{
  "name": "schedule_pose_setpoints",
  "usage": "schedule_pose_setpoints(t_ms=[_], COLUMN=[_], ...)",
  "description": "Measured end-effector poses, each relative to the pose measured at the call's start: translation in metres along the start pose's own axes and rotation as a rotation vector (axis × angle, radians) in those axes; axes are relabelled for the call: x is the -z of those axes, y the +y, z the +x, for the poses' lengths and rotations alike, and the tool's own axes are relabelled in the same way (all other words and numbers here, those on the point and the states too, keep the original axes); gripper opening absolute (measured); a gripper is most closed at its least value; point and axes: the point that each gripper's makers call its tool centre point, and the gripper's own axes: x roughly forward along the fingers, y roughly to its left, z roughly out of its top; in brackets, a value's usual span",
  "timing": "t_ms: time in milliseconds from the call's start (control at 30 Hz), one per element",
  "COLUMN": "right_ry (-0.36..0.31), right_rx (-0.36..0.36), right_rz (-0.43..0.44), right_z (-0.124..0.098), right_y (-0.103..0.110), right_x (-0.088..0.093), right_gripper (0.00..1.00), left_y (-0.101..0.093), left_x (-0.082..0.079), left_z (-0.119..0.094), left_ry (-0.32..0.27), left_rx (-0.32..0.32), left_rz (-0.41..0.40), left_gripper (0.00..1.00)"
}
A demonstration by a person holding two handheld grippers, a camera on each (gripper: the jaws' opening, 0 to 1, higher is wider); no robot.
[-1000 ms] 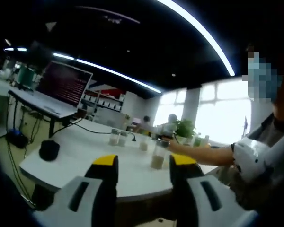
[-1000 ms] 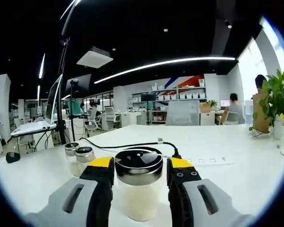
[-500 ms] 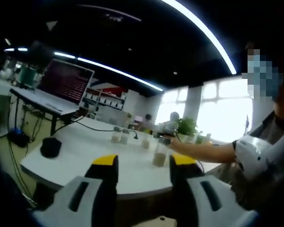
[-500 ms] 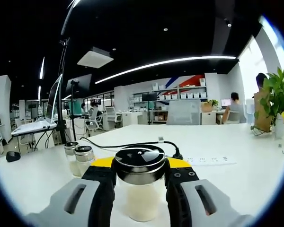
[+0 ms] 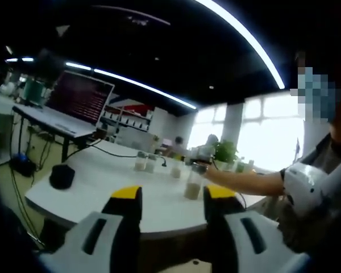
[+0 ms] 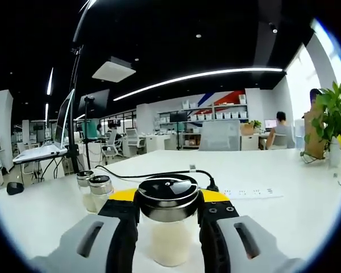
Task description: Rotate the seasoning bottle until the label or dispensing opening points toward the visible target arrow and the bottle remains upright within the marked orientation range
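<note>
The seasoning bottle (image 6: 169, 243) is clear glass with pale powder and a black lid, standing upright on the white table (image 6: 284, 213). My right gripper (image 6: 168, 195) is shut on it, with a yellow-tipped jaw on each side just below the lid. In the left gripper view the same bottle (image 5: 191, 185) is small and far off, at the end of a person's outstretched forearm (image 5: 244, 183). My left gripper (image 5: 171, 194) hangs open in front of the table's near edge, with nothing between its jaws. No target arrow is visible.
Two more shaker bottles (image 6: 94, 190) stand to the left of the held one. Behind it run a black cable (image 6: 159, 173) and a white power strip (image 6: 249, 193). A potted plant (image 6: 333, 116) is at the right, a laptop (image 5: 75, 109) at the far left, and a black object (image 5: 61, 176) near the table's edge.
A second ago the right gripper's jaws stood apart on either side of the bottle; they have since closed onto it. The left gripper view has only drifted slightly.
</note>
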Motion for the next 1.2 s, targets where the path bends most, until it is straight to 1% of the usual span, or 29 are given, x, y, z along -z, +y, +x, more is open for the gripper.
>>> schedule_pose_setpoints(t_ms=[33, 100, 133, 200, 233, 267, 300, 333, 367, 433, 533, 633, 767, 800, 867, 967, 1000, 1067, 1133, 1167, 1200], right_ry=[0.008, 0.007, 0.001, -0.016, -0.037, -0.046, -0.063, -0.068, -0.081, -0.090, -0.105, -0.119, -0.123, -0.116, -0.083, -0.070, -0.073, -0.072, -0.061, -0.057, -0.052], right_rx=[0.002, 0.002, -0.012, -0.023, -0.024, -0.027, -0.026, -0.033, -0.040, -0.054, -0.077, -0.078, -0.108, -0.115, -0.131, -0.155, -0.169, -0.206, -0.295, -0.328, -0.369], right_rz=[-0.028, -0.033, -0.025, -0.011, 0.006, 0.028, 0.062, 0.078, 0.089, 0.092, 0.075, 0.057, 0.064, 0.064, 0.070, 0.088, 0.091, 0.089, 0.100, 0.110, 0.112], right_z=[-0.002, -0.004, -0.006, -0.017, -0.023, -0.032, -0.042, -0.044, -0.051, -0.059, -0.075, -0.094, -0.119, -0.122, -0.130, -0.141, -0.148, -0.154, -0.160, -0.164, -0.171], right_y=[0.001, 0.001, 0.003, 0.005, 0.004, 0.007, 0.005, -0.002, -0.003, -0.005, -0.009, -0.013, -0.014, -0.015, -0.014, -0.015, -0.011, -0.007, 0.005, 0.011, 0.022], right_x=[0.001, 0.000, -0.001, -0.005, -0.008, -0.008, -0.010, -0.012, -0.015, -0.018, -0.024, -0.028, -0.035, -0.034, -0.027, -0.022, -0.021, -0.022, -0.022, -0.023, -0.023], right_gripper=[0.43, 0.54, 0.55, 0.53, 0.53, 0.53, 0.53, 0.53, 0.53, 0.53, 0.50, 0.48, 0.48, 0.48, 0.47, 0.46, 0.46, 0.41, 0.34, 0.33, 0.34], left_y=[0.001, 0.001, 0.001, 0.001, 0.001, 0.000, -0.002, -0.004, -0.006, -0.007, -0.010, -0.017, -0.036, -0.040, -0.046, -0.050, -0.052, -0.054, -0.057, -0.058, -0.059], left_x=[0.000, 0.000, 0.000, 0.001, 0.001, 0.002, 0.002, 0.002, 0.002, 0.002, 0.001, 0.001, -0.001, -0.001, 0.001, 0.002, 0.001, 0.000, -0.001, -0.001, -0.001], left_z=[0.000, 0.000, 0.000, 0.002, 0.003, 0.004, 0.005, 0.006, 0.007, 0.007, 0.009, 0.015, 0.023, 0.024, 0.026, 0.026, 0.026, 0.026, 0.026, 0.026, 0.027], left_ry=[-0.001, -0.001, -0.002, 0.000, 0.001, 0.002, 0.003, 0.004, 0.007, 0.009, 0.007, 0.013, 0.013, 0.015, 0.023, 0.031, 0.031, 0.029, 0.031, 0.032, 0.034], left_rx=[-0.001, -0.001, -0.001, 0.001, 0.004, 0.008, 0.012, 0.016, 0.021, 0.023, 0.027, 0.044, 0.086, 0.097, 0.109, 0.114, 0.116, 0.123, 0.128, 0.128, 0.131], left_rz=[0.000, -0.002, -0.002, -0.003, -0.003, -0.003, -0.002, 0.000, 0.004, 0.008, 0.009, 0.010, 0.034, 0.042, 0.049, 0.056, 0.058, 0.061, 0.066, 0.070, 0.073], left_gripper=[0.46, 0.46, 0.46, 0.46, 0.46, 0.46, 0.46, 0.46, 0.46, 0.46, 0.46, 0.46, 0.46, 0.46, 0.46, 0.46, 0.46, 0.46, 0.46, 0.46, 0.45])
